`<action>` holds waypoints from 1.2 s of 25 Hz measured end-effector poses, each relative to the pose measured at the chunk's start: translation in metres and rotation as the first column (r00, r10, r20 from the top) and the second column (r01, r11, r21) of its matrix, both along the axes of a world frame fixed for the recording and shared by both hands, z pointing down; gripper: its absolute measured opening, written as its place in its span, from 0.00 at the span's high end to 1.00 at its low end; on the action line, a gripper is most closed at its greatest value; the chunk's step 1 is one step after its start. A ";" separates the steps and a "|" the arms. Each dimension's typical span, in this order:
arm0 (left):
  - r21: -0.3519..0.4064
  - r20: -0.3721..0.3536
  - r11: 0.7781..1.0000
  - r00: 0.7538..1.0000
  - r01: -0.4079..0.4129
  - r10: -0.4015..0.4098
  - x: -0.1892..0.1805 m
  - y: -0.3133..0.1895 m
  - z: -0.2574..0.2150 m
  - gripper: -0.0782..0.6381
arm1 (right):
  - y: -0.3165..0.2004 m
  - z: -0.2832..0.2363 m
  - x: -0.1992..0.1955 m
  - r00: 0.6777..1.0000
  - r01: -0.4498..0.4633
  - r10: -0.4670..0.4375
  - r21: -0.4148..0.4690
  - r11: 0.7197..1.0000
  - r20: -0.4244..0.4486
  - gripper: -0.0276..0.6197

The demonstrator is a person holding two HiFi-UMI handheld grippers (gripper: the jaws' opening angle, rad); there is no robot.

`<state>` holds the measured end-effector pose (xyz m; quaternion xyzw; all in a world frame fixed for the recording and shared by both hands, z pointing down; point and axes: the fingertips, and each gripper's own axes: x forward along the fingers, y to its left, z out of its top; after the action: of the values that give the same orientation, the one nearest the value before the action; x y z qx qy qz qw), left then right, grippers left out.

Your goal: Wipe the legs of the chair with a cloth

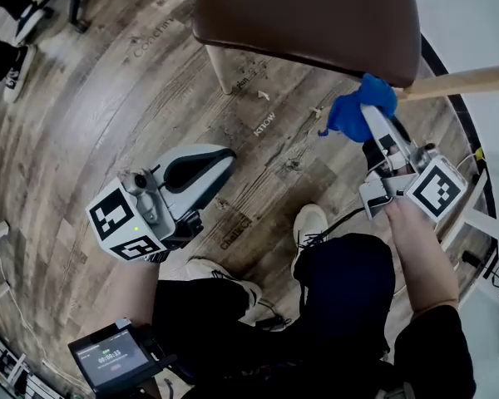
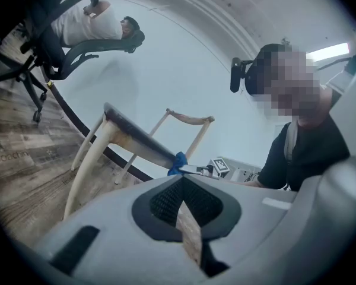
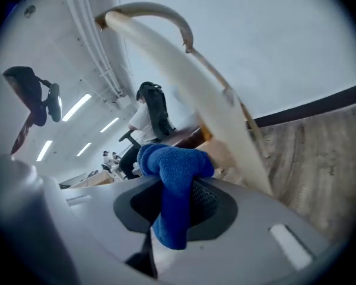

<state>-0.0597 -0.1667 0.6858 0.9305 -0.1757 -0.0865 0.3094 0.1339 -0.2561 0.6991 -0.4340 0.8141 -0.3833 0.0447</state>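
Observation:
The chair has a brown seat (image 1: 308, 15) and pale wooden legs (image 1: 466, 81). In the head view my right gripper (image 1: 373, 116) is shut on a blue cloth (image 1: 359, 108) and presses it to the pale leg just below the seat's right edge. The right gripper view shows the cloth (image 3: 175, 189) bunched between the jaws of the right gripper (image 3: 175, 203), next to the curved leg (image 3: 225, 117). My left gripper (image 1: 201, 169) hangs low over the floor at the left, shut with nothing in it. In its own view the left gripper (image 2: 184, 215) faces the chair (image 2: 133, 138) and the cloth (image 2: 178, 162).
The person's shoes (image 1: 309, 223) stand on the wooden floor under the chair. A black office chair (image 2: 65, 46) with a seated person is at the far left, its base (image 1: 58, 7) showing in the head view. A white wall with a black baseboard (image 1: 449, 90) runs along the right.

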 end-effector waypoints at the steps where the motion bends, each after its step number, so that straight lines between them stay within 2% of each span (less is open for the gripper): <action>1: -0.019 -0.009 1.000 1.000 0.003 -0.003 0.002 0.004 -0.001 0.89 | 0.000 0.000 0.017 0.999 -0.040 0.039 -0.012 0.999 -0.015 0.82; 4: -0.078 -0.042 0.996 0.999 0.031 -0.035 0.008 0.010 -0.002 0.89 | -0.001 0.000 0.050 0.993 -0.111 0.109 -0.034 0.993 -0.038 0.82; 8: -0.178 -0.080 0.981 0.992 0.079 -0.094 0.014 0.028 -0.010 0.89 | 0.013 -0.012 0.059 0.986 -0.128 0.122 -0.047 0.991 -0.112 0.82; 11: -0.180 -0.031 0.970 0.985 0.162 -0.170 0.001 0.040 -0.027 0.89 | 0.032 -0.039 0.038 0.989 -0.062 0.056 -0.039 0.997 -0.139 0.82; 14: -0.153 0.076 0.967 0.978 0.205 -0.196 -0.016 0.066 -0.057 0.89 | 0.059 -0.080 -0.001 0.991 0.041 -0.046 -0.043 0.998 -0.123 0.82; 17: -0.173 0.150 0.966 0.975 0.191 -0.165 -0.030 0.103 -0.105 0.89 | 0.092 -0.133 -0.043 0.983 0.132 -0.139 -0.067 0.989 -0.118 0.82; 22: -0.221 0.193 0.961 0.974 0.163 -0.121 -0.048 0.154 -0.207 0.89 | 0.138 -0.242 -0.109 0.941 0.301 -0.306 -0.056 0.952 -0.147 0.82; 25: -0.247 0.162 0.958 0.981 0.143 -0.105 -0.054 0.177 -0.273 0.89 | 0.167 -0.306 -0.137 0.918 0.361 -0.365 -0.054 0.931 -0.152 0.82; 27: -0.270 0.125 0.955 0.988 0.124 -0.093 -0.056 0.190 -0.316 0.89 | 0.184 -0.348 -0.150 0.917 0.370 -0.374 -0.053 0.927 -0.139 0.82; 30: -0.226 0.118 0.971 0.992 0.074 -0.048 -0.060 0.200 -0.379 0.89 | 0.203 -0.415 -0.162 0.926 0.359 -0.355 0.010 0.933 -0.131 0.82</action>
<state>-0.1196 0.0336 0.3065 0.8860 -0.2298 -0.0229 0.4021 -0.0281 -0.0527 0.2837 -0.3013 0.8871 -0.3427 -0.0701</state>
